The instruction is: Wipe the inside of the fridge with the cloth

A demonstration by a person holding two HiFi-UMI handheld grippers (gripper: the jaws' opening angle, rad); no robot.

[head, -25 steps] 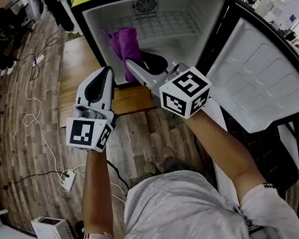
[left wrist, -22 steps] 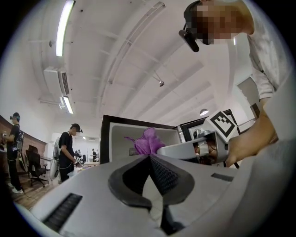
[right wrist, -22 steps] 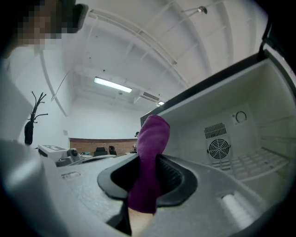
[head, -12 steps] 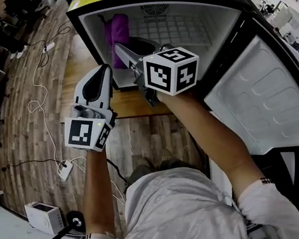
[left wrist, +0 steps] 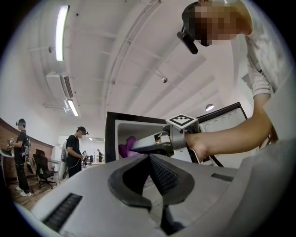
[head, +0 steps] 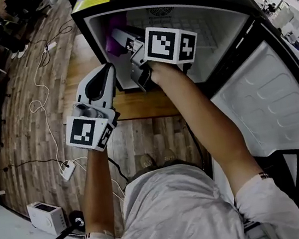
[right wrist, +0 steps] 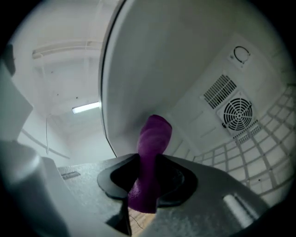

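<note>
A small black fridge (head: 210, 31) stands open, white inside, its door (head: 263, 100) swung out to the right. My right gripper (head: 117, 36) reaches deep into the upper left of the compartment and is shut on a purple cloth (head: 114, 23). In the right gripper view the cloth (right wrist: 152, 148) sticks up from between the jaws of the right gripper (right wrist: 147, 162), close to the fridge's left inner wall (right wrist: 152, 69). My left gripper (head: 107, 68) hangs outside the fridge's front left, shut and empty. The left gripper (left wrist: 149, 157) looks toward the cloth (left wrist: 126, 147).
A fan vent (right wrist: 238, 115) and a wire shelf (right wrist: 259, 157) sit at the fridge's back. The fridge rests on a wooden board (head: 136, 106). Cables and a power strip (head: 66, 169) lie on the plank floor, with a white box (head: 47, 216) nearby. People (left wrist: 74, 148) stand at far left.
My right gripper has pushed up and further into the fridge with the cloth, toward the upper left wall. The left gripper has hardly moved.
</note>
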